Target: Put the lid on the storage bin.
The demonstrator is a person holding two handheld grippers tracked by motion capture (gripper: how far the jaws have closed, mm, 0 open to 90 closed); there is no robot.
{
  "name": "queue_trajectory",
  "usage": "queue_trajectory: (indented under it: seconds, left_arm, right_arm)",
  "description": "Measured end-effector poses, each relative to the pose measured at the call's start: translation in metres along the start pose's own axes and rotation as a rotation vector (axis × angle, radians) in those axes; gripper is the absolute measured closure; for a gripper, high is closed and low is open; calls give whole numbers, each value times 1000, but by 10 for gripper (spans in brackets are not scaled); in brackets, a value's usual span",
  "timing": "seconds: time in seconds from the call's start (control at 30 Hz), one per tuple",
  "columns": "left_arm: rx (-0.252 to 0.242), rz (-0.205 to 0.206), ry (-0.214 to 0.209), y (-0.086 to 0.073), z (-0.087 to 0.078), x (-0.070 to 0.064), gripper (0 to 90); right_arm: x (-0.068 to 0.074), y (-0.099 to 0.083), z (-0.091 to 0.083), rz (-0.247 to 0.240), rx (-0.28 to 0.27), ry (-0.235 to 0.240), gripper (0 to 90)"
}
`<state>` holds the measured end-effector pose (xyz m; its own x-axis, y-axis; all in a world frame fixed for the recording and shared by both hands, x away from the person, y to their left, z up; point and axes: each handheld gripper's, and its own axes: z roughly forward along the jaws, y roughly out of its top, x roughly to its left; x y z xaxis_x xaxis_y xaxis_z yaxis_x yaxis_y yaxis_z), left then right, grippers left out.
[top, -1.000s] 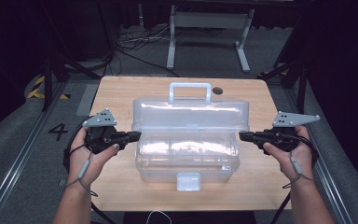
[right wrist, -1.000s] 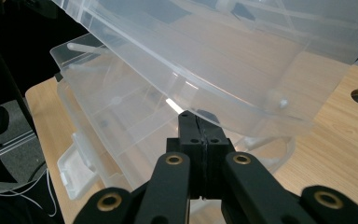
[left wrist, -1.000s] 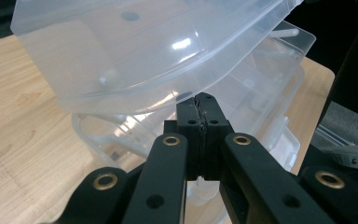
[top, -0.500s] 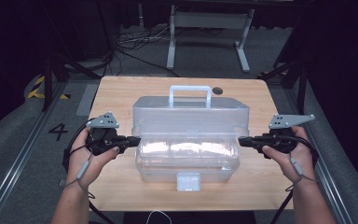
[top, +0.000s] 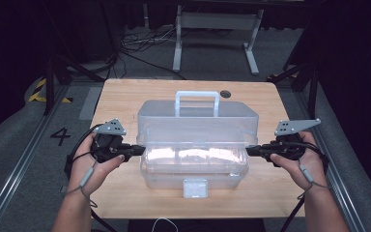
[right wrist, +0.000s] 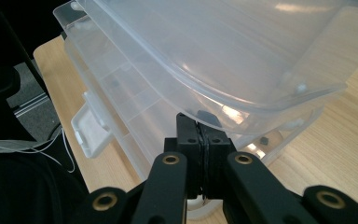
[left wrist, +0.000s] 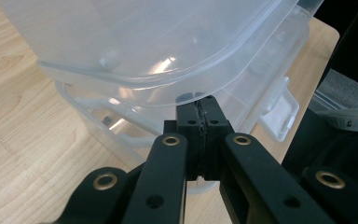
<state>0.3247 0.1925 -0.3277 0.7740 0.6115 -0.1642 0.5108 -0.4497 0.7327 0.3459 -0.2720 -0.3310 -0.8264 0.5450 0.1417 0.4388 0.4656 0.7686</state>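
The clear plastic box (top: 195, 145) sits in the middle of the tabletop (top: 125, 96), its lid (top: 198, 123) raised higher at the near edge than half a second ago, tilting back toward the far handle (top: 196, 99). The left tool (top: 137, 149) and right tool (top: 249, 150) have both risen slightly with it, each pressed narrow with jaws together under the lid's side rim. The white latch (top: 195, 187) hangs free at the near side.

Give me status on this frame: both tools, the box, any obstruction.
Left tool and right tool shut, tips under the lid rim at either end. Clear plastic box on the table, lid lifted ajar, front latch loose. Nothing in the way.
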Motion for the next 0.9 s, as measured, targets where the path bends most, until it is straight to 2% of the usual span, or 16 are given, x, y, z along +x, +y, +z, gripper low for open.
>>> queue_trajectory:
  seconds: [0.3,0.47,0.9]
  left_arm:
    - [42,-13,-20,-2,0,1,892]
    - [61,-19,1,-2,1,2,870]
    - [114,-18,-18,-4,4,0,894]
  right_arm:
    - [-1,-2,4,-3,48,12,897]
    - [-1,-2,5,-4,65,21,897]
    - [-2,-4,7,-17,125,39,892]
